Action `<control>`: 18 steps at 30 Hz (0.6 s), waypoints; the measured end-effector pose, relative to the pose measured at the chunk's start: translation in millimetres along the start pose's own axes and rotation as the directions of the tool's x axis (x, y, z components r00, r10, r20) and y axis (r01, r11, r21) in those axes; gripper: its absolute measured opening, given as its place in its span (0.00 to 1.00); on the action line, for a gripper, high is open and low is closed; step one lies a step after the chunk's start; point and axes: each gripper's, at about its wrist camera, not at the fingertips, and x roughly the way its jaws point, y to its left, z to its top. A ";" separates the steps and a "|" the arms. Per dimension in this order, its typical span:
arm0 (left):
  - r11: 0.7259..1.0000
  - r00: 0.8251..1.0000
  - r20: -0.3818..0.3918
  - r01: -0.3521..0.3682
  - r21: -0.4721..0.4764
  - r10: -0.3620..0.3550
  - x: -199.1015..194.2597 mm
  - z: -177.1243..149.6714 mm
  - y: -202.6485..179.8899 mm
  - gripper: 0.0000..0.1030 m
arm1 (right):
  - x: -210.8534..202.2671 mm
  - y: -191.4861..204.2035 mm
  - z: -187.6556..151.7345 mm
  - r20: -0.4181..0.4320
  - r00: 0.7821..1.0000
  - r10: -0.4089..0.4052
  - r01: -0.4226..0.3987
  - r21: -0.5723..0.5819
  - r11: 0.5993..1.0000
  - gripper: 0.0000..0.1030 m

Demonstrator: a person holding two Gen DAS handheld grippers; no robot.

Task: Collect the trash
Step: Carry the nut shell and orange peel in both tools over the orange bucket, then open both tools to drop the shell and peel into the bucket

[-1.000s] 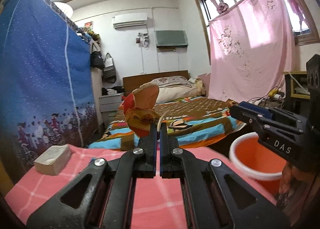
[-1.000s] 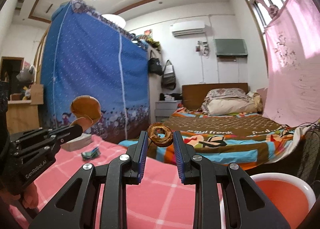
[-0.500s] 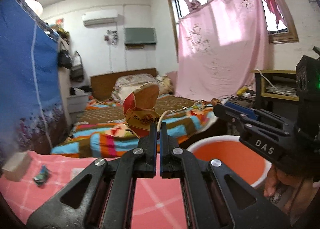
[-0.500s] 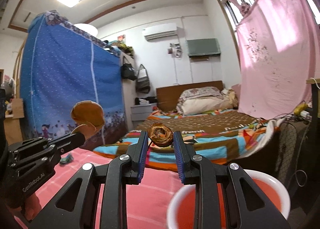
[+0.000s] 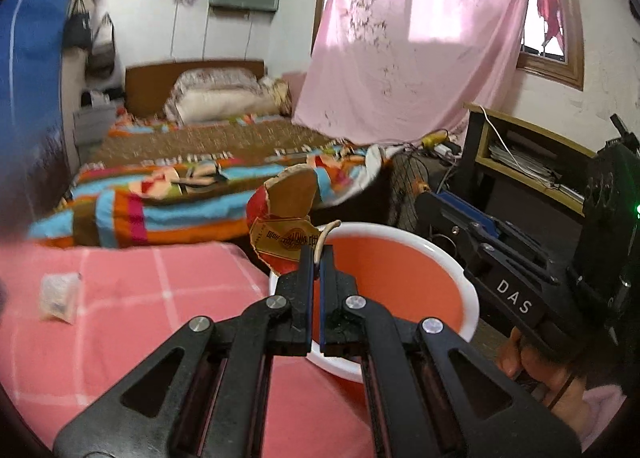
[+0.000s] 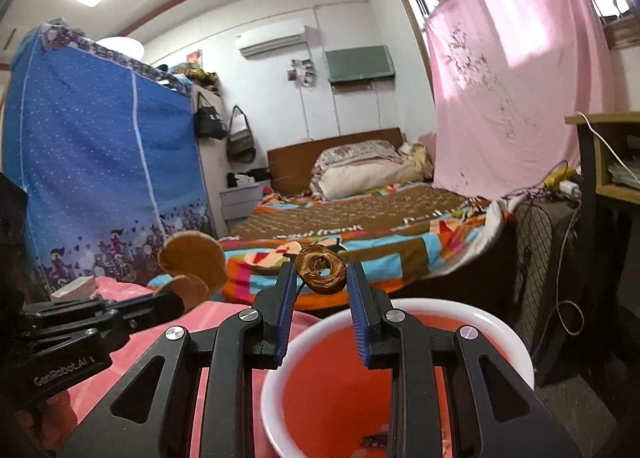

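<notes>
I've got the left gripper (image 5: 317, 258) pinched almost completely closed on a torn red-and-gold wrapper (image 5: 282, 225), gripping its lower edge so the flap sticks up above the fingertips and nothing dangles where I can't see it. It hangs over the near rim of the orange bin (image 5: 400, 282), which sits just off the edge of the pink checked table (image 5: 132, 298) — handy, because anything swept from the table has a short way to go.

The right gripper (image 6: 320, 278) has its jaws partly open, only as wide as the brown ring-shaped scrap (image 6: 321, 269) wedged between the blue pads (image 6: 285, 310). It's squeezed across its width, so it sits flat between the tips. Below it I see the bin's (image 6: 516, 342) white rim and red inside, with a dark bit at the bottom.

So both loads are over or right at the mouth of the bin, and I judge the drop comes next. One small clear packet (image 5: 58, 294) is lying on the table, well apart from the bin, so there's more to fetch.
</notes>
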 end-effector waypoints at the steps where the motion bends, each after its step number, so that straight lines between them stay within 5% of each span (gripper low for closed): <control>1: 1.000 1.000 -0.020 0.010 -0.015 -0.011 3.6 -0.3 0.6 0.05 | 0.1 -2.0 -0.2 -0.004 1.000 -0.004 0.004 0.003 1.000 0.24; 18: 0.979 0.972 -0.190 0.109 -0.172 -0.141 33.9 0.3 -9.5 0.05 | 11.8 -26.3 -7.2 -0.123 0.992 -0.034 0.043 0.073 0.996 0.24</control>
